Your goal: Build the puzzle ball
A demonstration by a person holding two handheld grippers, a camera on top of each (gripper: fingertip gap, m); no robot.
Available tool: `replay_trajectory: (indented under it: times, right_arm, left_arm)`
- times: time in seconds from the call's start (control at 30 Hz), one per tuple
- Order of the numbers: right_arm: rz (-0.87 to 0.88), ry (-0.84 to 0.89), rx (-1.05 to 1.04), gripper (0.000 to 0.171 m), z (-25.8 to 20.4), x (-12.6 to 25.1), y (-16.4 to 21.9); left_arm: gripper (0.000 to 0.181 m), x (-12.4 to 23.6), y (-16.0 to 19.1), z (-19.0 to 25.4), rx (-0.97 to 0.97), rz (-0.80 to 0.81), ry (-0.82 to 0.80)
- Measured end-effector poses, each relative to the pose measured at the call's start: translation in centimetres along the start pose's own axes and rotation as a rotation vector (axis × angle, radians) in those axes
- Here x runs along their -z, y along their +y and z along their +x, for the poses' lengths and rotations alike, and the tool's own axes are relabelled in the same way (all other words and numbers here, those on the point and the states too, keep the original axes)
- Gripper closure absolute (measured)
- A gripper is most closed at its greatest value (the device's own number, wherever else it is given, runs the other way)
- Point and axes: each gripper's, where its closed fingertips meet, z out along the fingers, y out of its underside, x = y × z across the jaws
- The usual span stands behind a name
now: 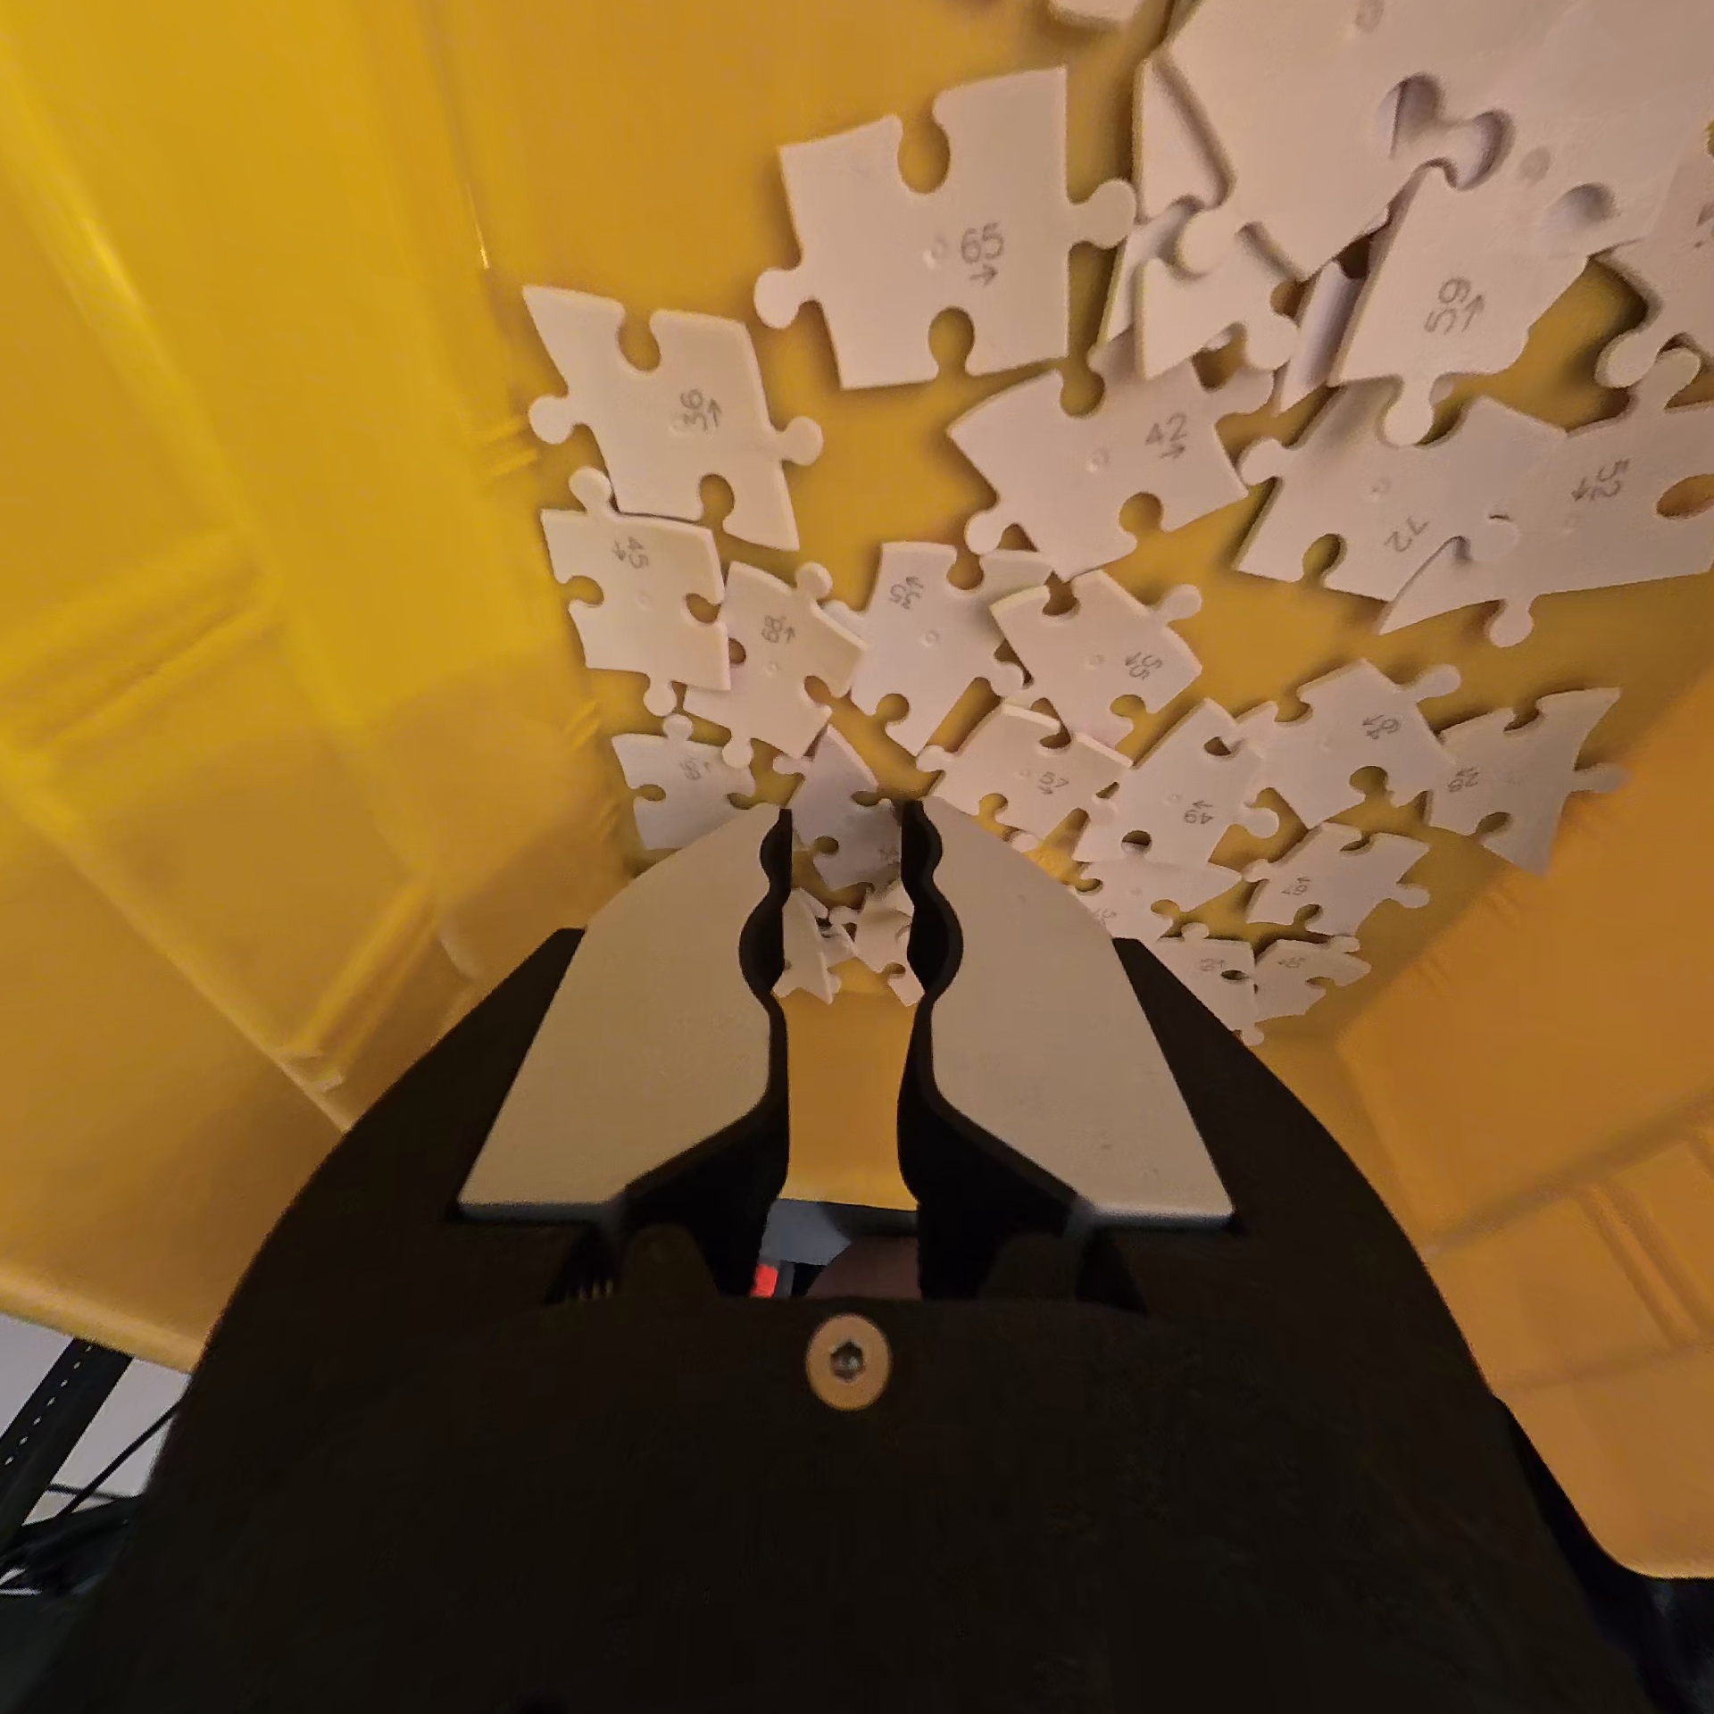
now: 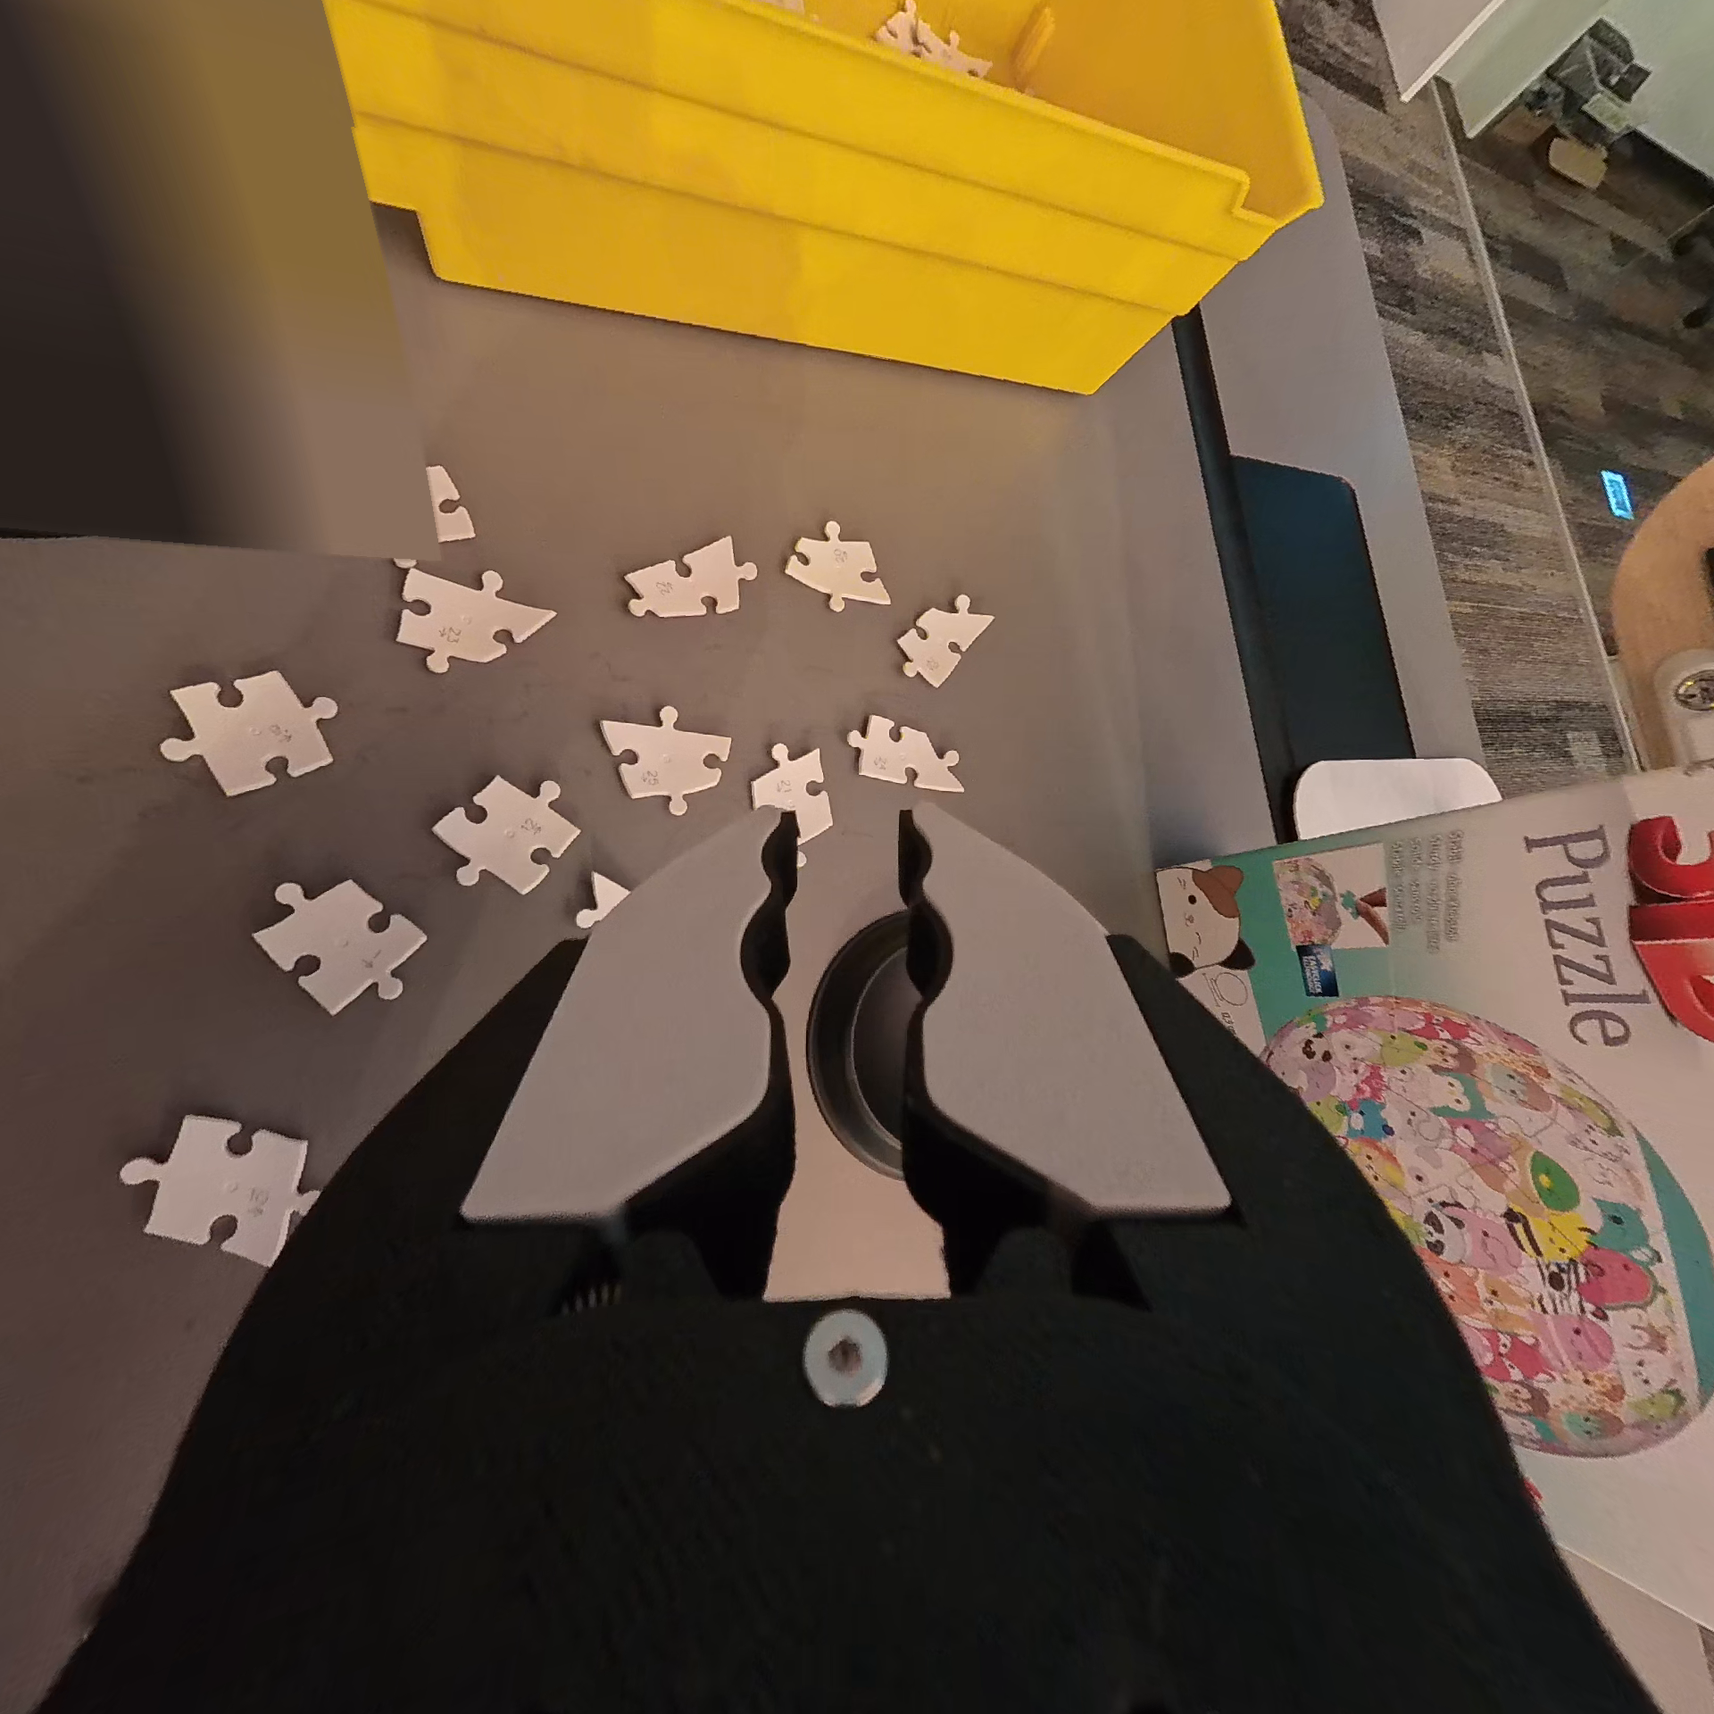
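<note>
- The left gripper (image 1: 844,816) reaches inside a yellow bin (image 1: 278,556); its two fingers stand a narrow gap apart with nothing pinched between them.
- A heap of white puzzle pieces (image 1: 1094,594) covers the bin floor, blank side up. About twenty can be told apart; toward the bin's far corner they overlap too much for an exact count.
- One piece (image 1: 849,816) of the heap lies right beyond the left fingertips, seen through the gap; whether the tips touch it I cannot tell.
- The heap spreads from the fingertips away along the bin floor, mostly to the right of the gripper. The bin floor to the left of the gripper is bare yellow.
- The right gripper (image 2: 844,821) hovers over a grey table (image 2: 927,482), its fingers likewise a narrow gap apart and holding nothing.
- On the table, on the near side of the bin (image 2: 788,232), thirteen loose pieces (image 2: 649,742) show, two of them only as slivers: one at the edge of a blurred patch, one behind the gripper's left finger. None overlap.
- The nearest loose piece (image 2: 793,788) lies just beyond the tip of the right gripper's left finger, partly behind it.
- One round grey ring (image 2: 858,1048) rests on the table under the right gripper, seen between its fingers.
- One puzzle box (image 2: 1484,1113) with a picture of a colourful ball lies on the table, nearer to the camera than the bin and to the gripper's right.
- A few more white pieces (image 2: 927,37) show inside the bin from this view.
</note>
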Motion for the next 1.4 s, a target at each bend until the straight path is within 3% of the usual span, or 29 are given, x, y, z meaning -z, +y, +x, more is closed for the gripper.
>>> replay_trajectory:
  times: [0.4, 0.5, 0.77, 0.97, 1.07, 1.4]
  right_arm:
    - [-0.007, 0.001, 0.007, 0.149, -0.1, -0.1, 0.1]
    - [-0.007, 0.001, 0.007, 0.149, -0.1, -0.1, 0.1]
    - [-0.011, 0.001, 0.010, 0.149, -0.1, -0.1, 0.1]
    - [-0.016, -0.001, 0.009, 0.149, -0.1, -0.2, 0.3]
    - [-0.024, 0.001, 0.014, 0.149, -0.1, -0.3, 0.4]
    - [-0.023, 0.019, 0.014, 0.149, 0.4, -0.1, 0.5]
  left_arm:
    - [0.167, 0.1, -0.6, -0.1, -0.040, 0.014, 0.002]
    - [0.181, 0.2, -0.6, 0.4, -0.056, 0.016, 0.026]
    - [0.181, 0.9, -0.2, 0.1, -0.099, 0.026, -0.010]
    - [0.158, 1.1, 0.2, -0.5, -0.068, 0.026, -0.008]
    - [0.156, 1.0, 0.2, -0.6, -0.055, 0.022, 0.011]
    - [0.162, 5.3, -1.3, -0.3, -0.099, 0.259, 0.086]
